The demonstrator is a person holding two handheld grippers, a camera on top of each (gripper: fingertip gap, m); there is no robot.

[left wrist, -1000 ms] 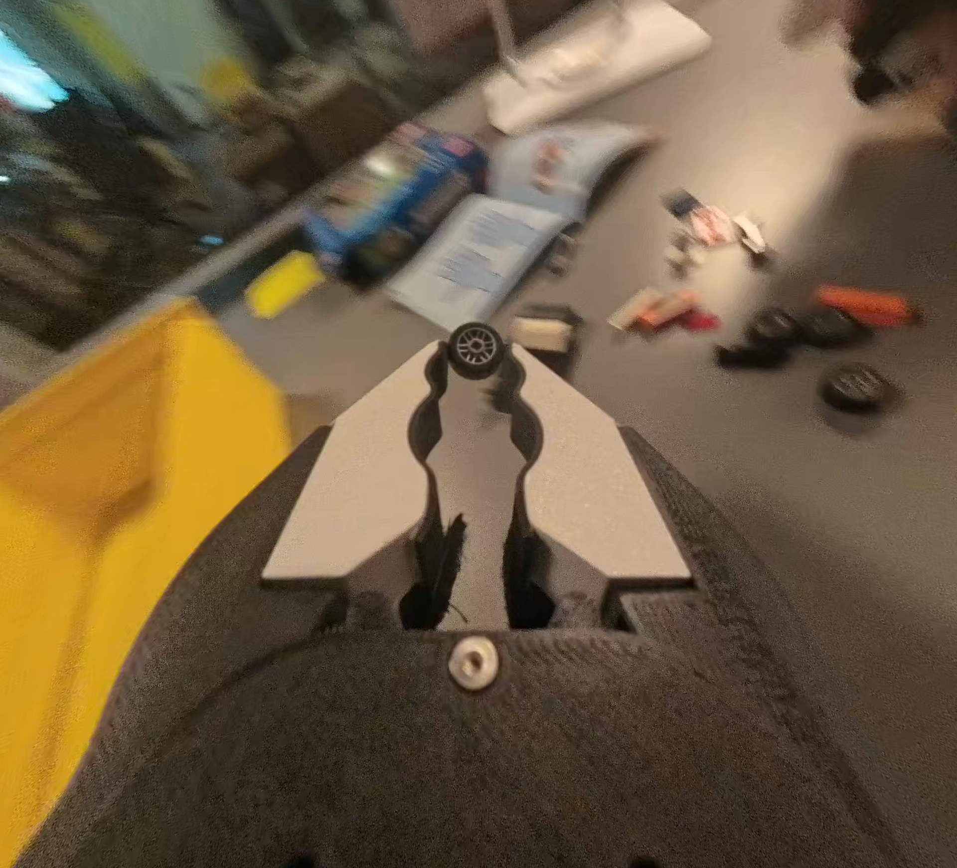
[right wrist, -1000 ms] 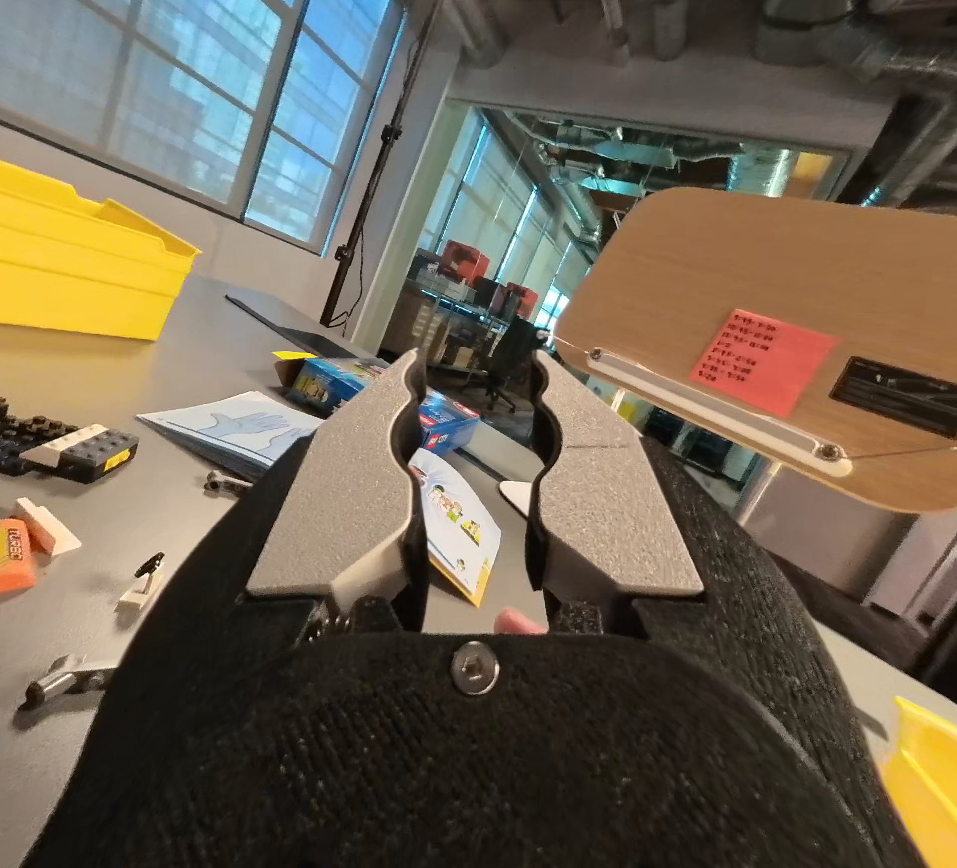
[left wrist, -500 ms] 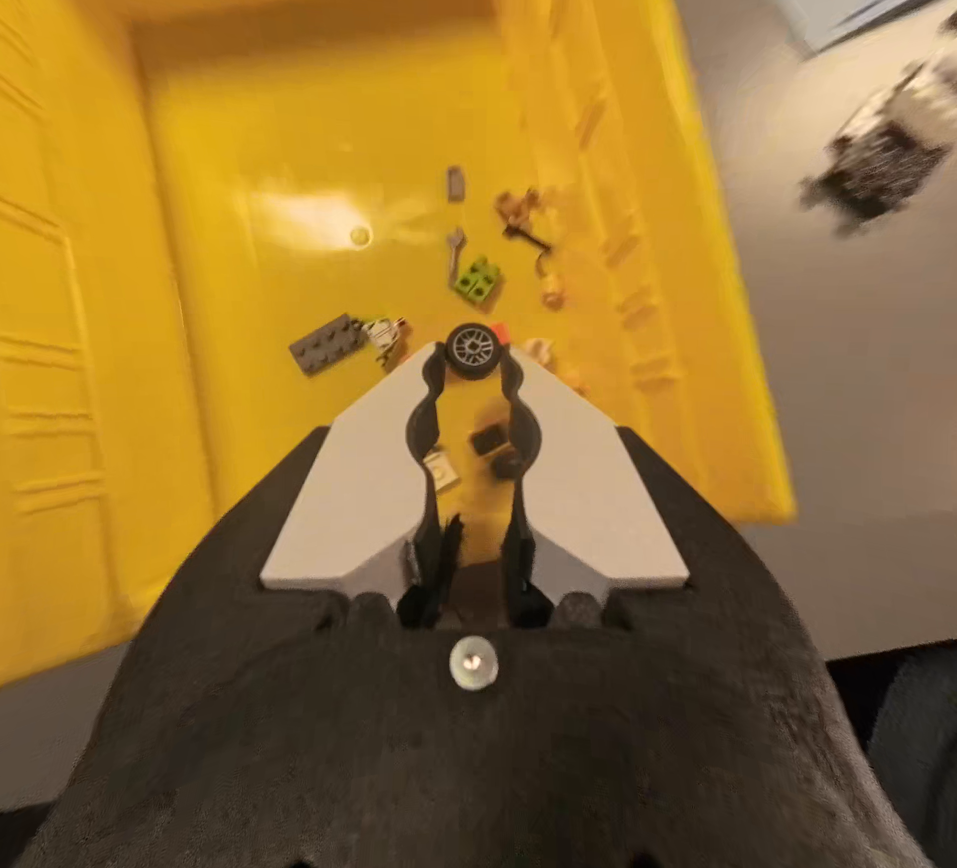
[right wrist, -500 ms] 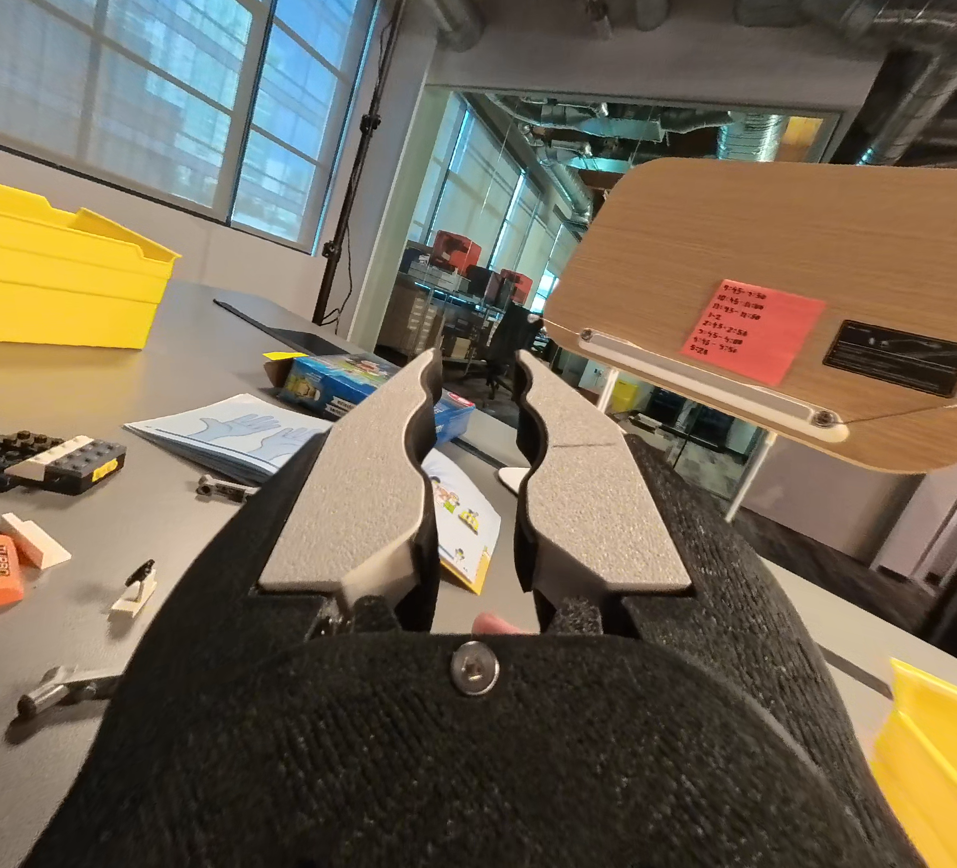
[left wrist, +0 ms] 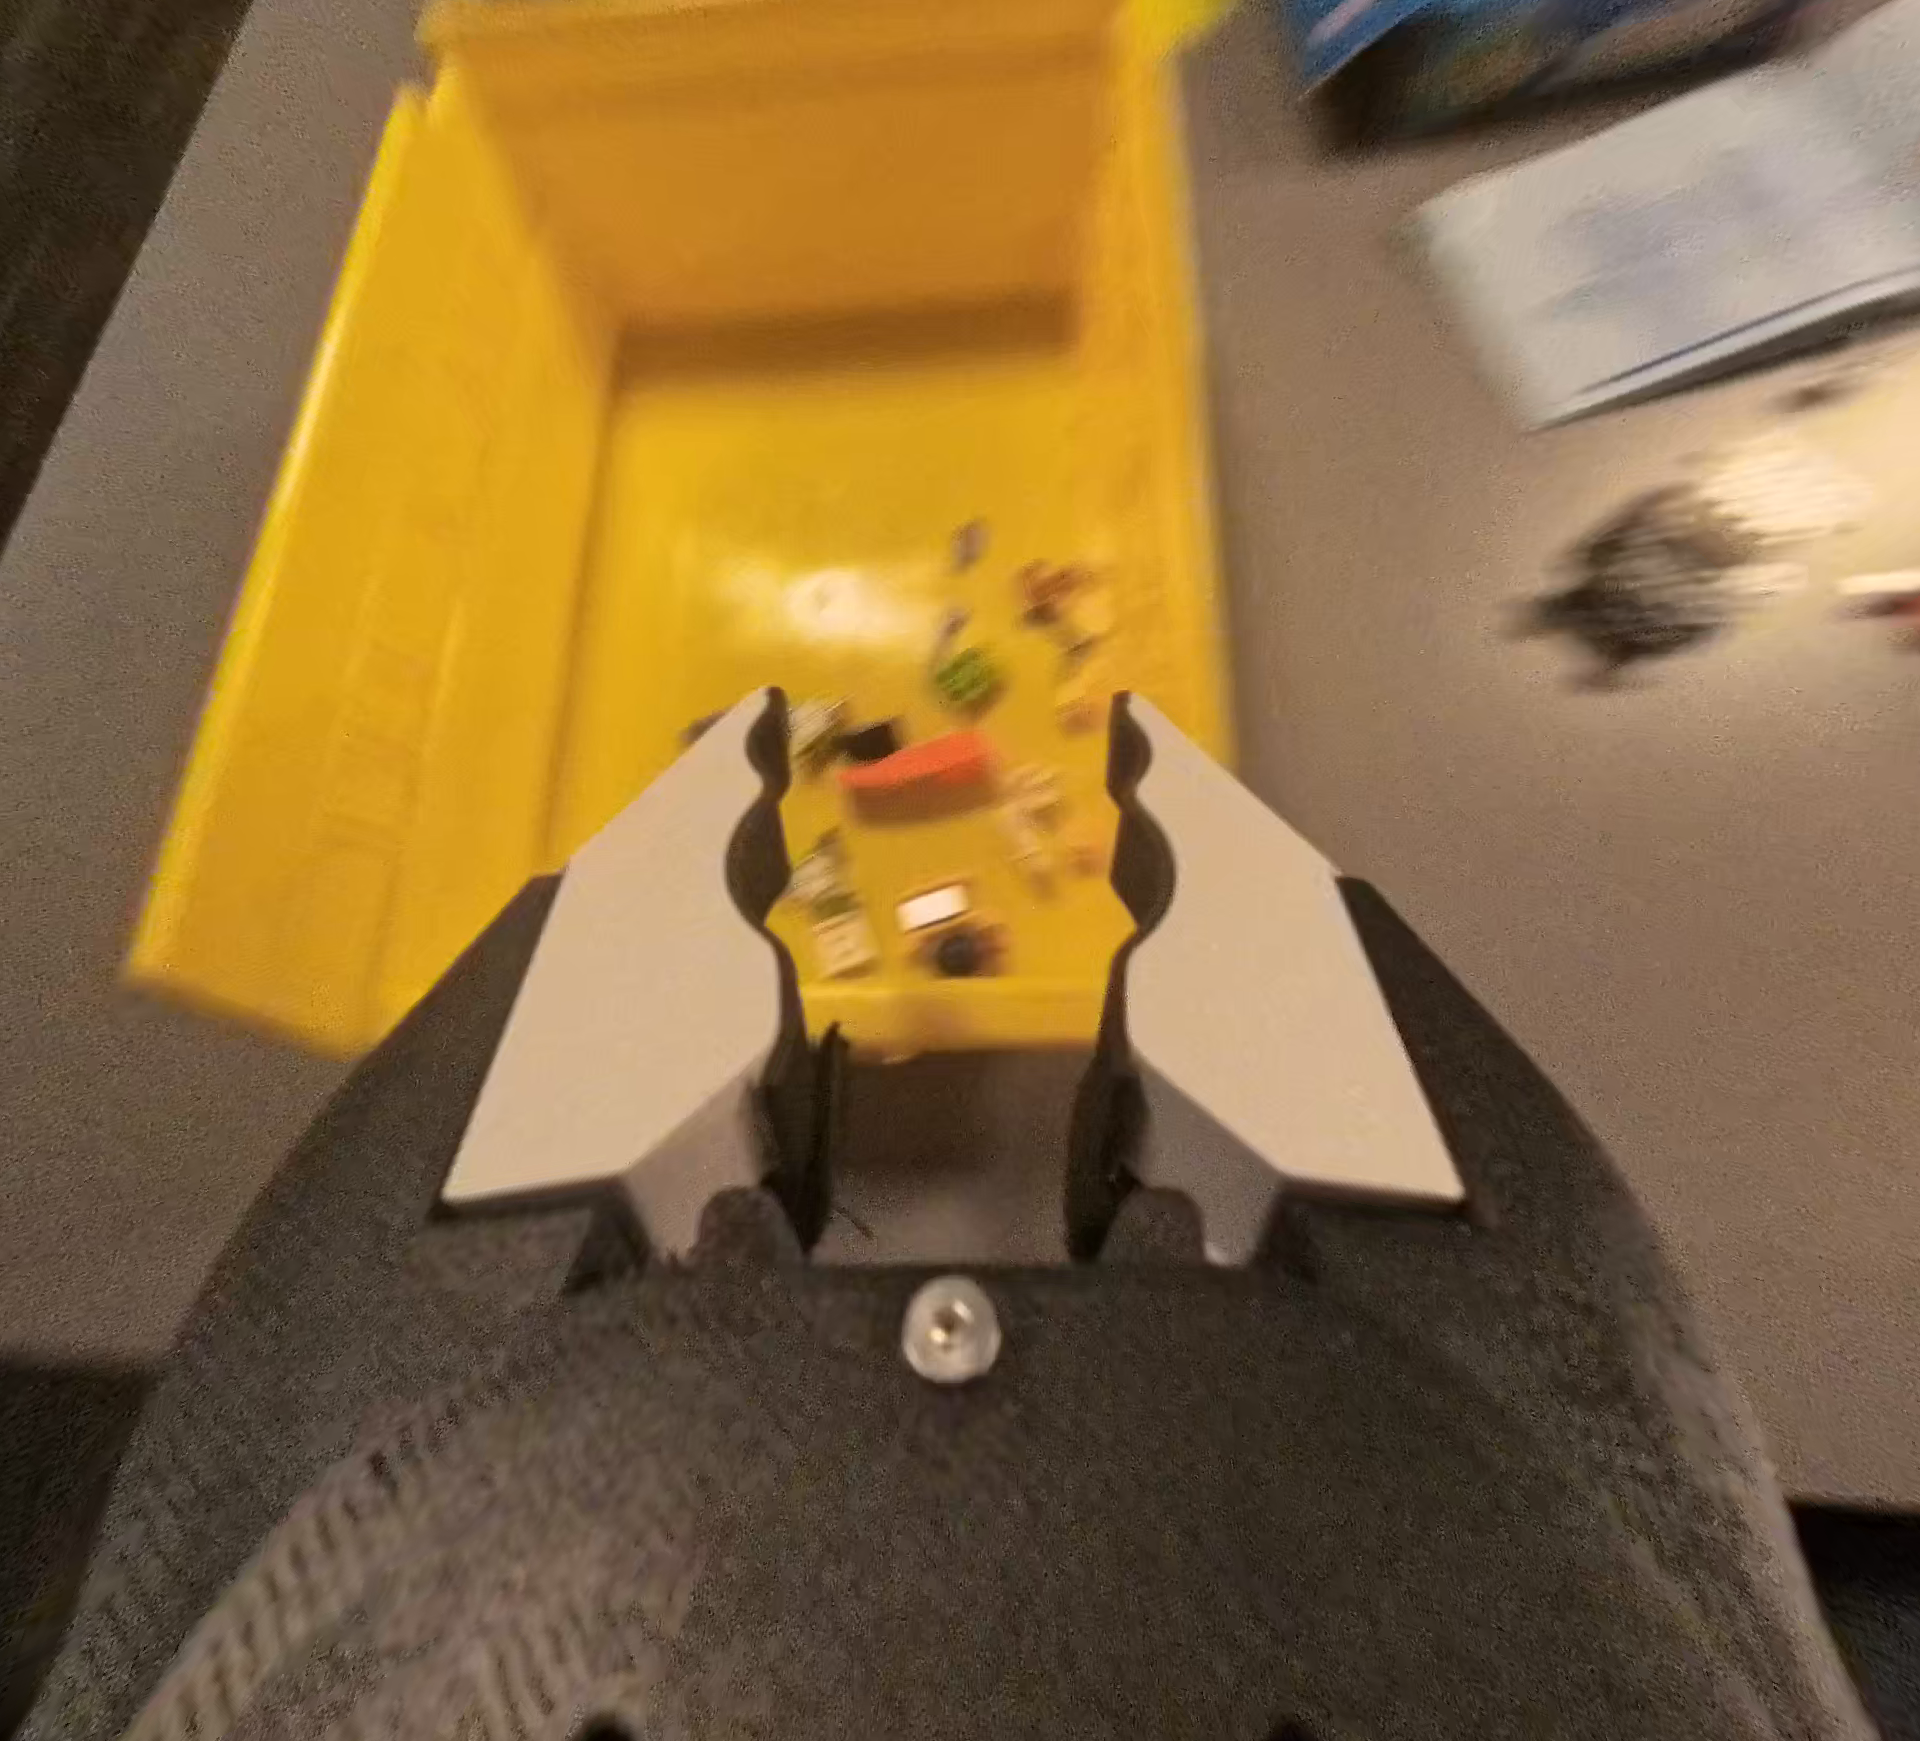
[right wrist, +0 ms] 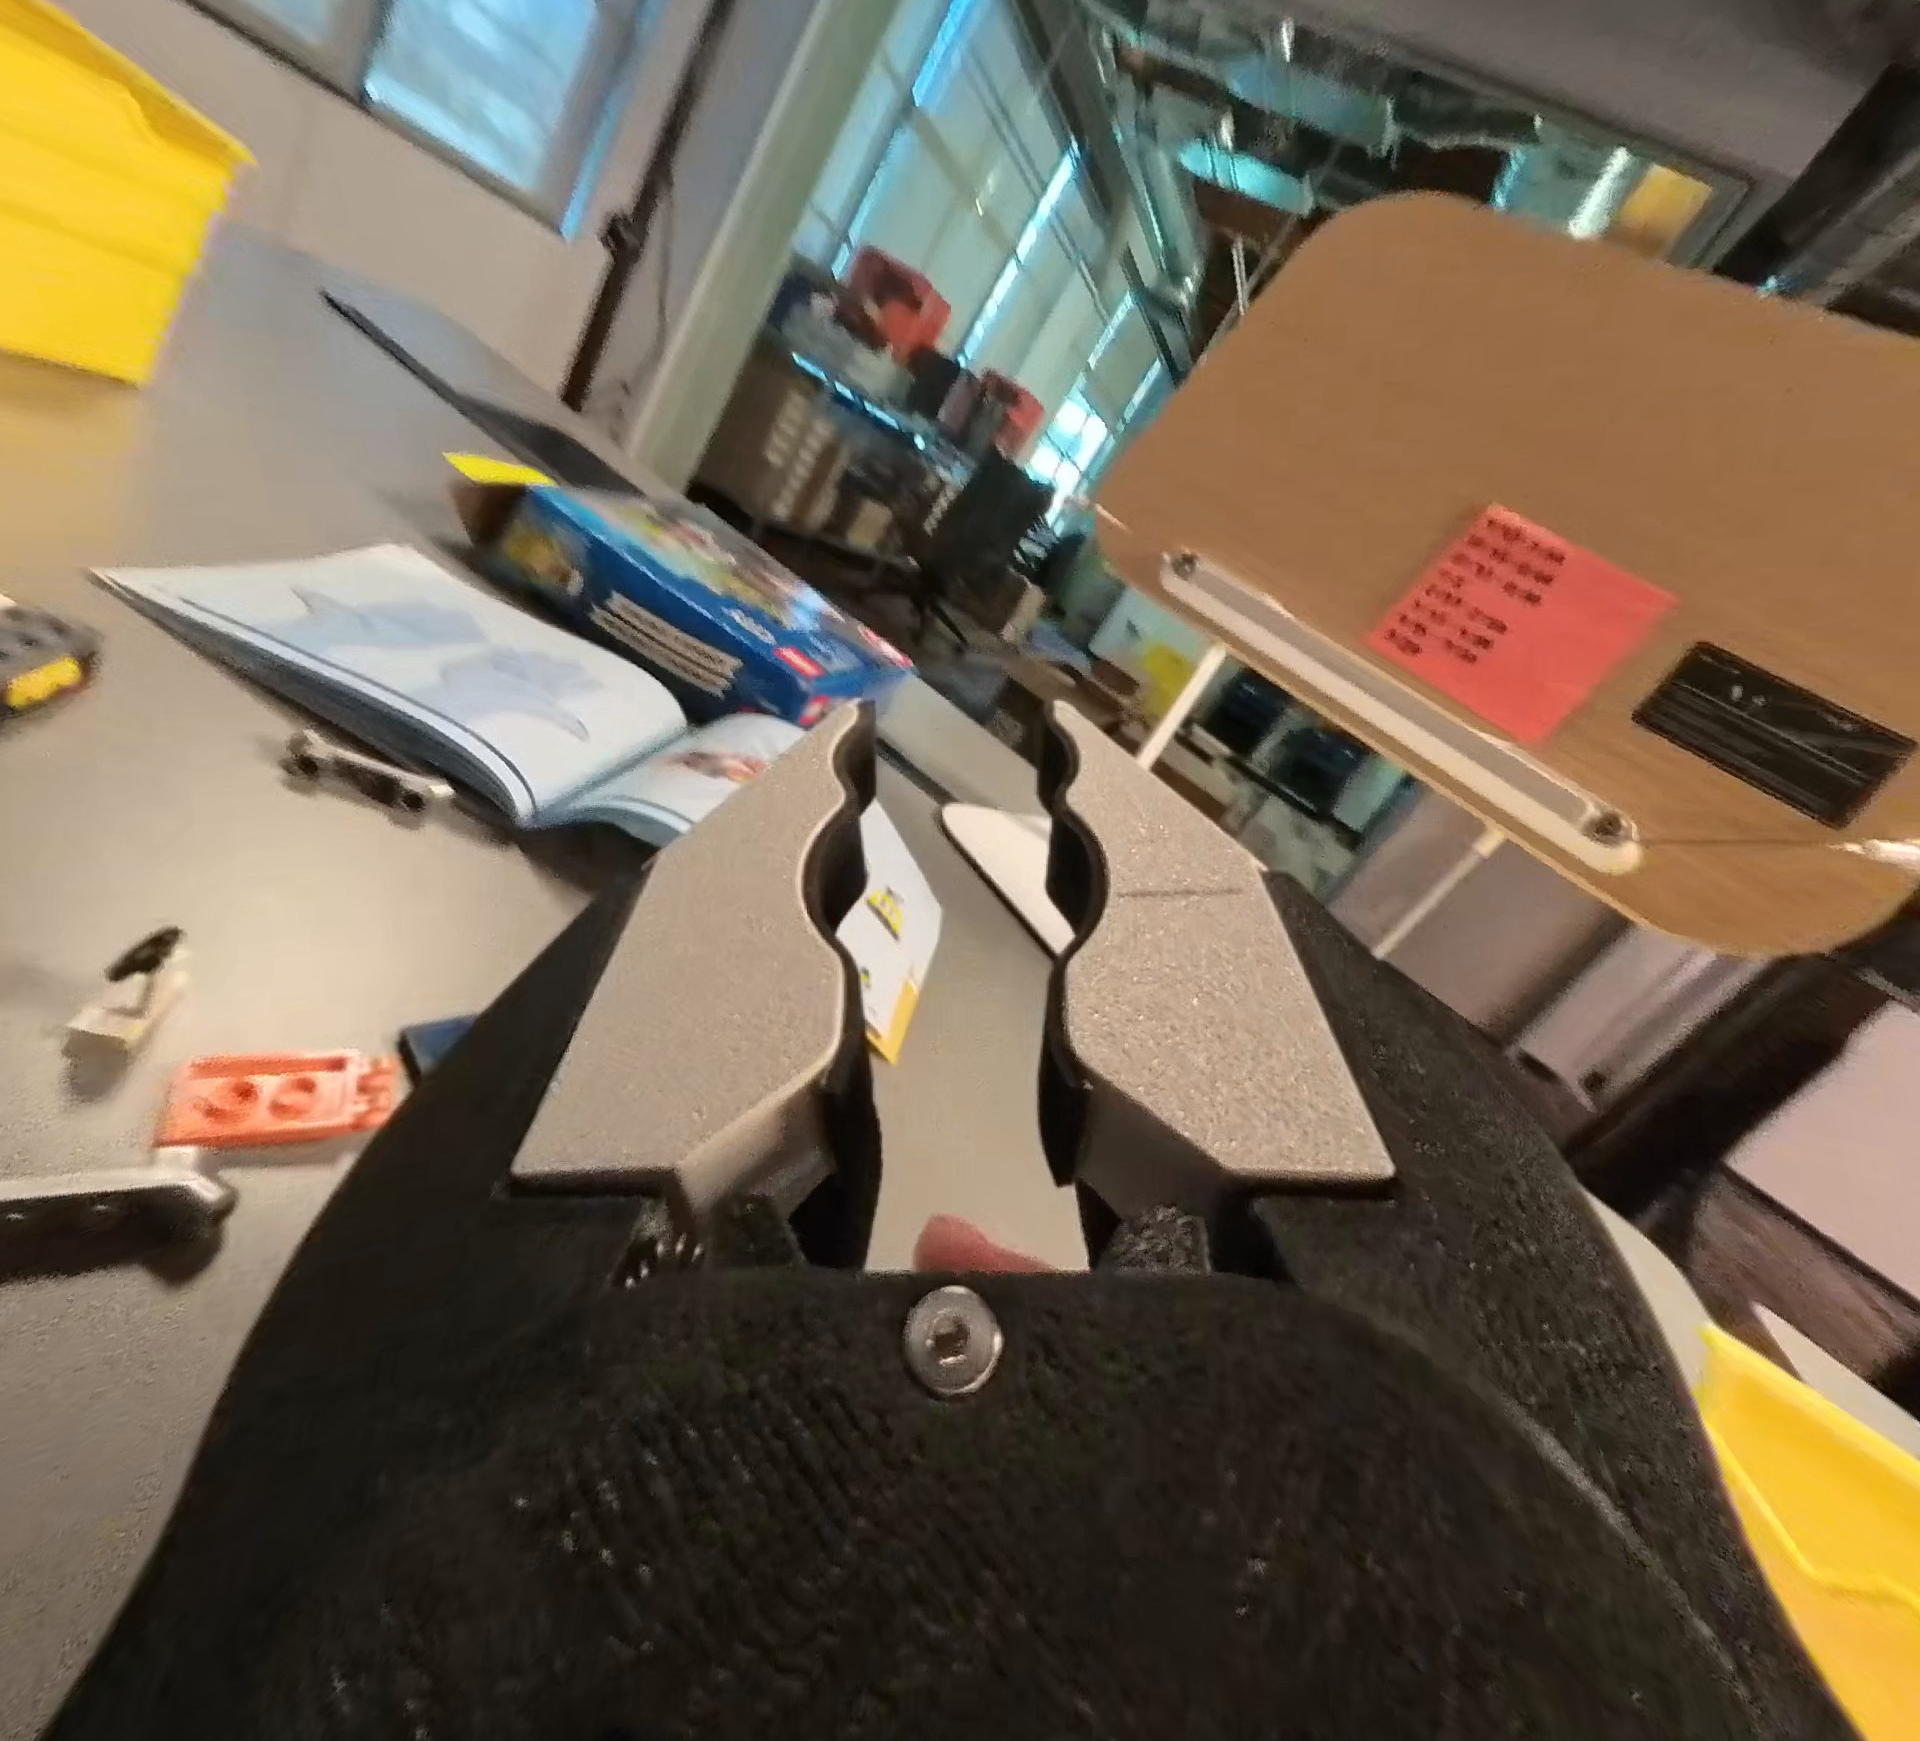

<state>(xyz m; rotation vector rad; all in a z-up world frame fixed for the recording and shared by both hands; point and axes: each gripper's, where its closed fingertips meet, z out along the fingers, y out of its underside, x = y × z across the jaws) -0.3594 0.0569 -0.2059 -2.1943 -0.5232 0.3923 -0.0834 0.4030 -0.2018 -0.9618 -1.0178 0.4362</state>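
Left gripper [left wrist: 940, 704]: spread wide, holding nothing, poised above the yellow bin [left wrist: 436, 611] where loose toy bricks [left wrist: 914, 772] collect.
Right gripper [right wrist: 956, 725]: partly open, holding nothing, raised off the counter [right wrist: 260, 881] near a booklet [right wrist: 416, 663].

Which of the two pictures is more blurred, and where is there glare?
Left wrist view: heavy motion blur over the yellow bin, glare on its floor; only the left hand-held gripper is sharp. Right wrist view: milder blur, booklet soft, bright windows.

An open-plan office or lab. Tall windows [right wrist: 468, 29], bare ceiling pipes [right wrist: 1299, 81] and desks beyond [right wrist: 883, 465] show it. Yellow bins [right wrist: 94, 216] sit on the grey worktop [right wrist: 260, 444].
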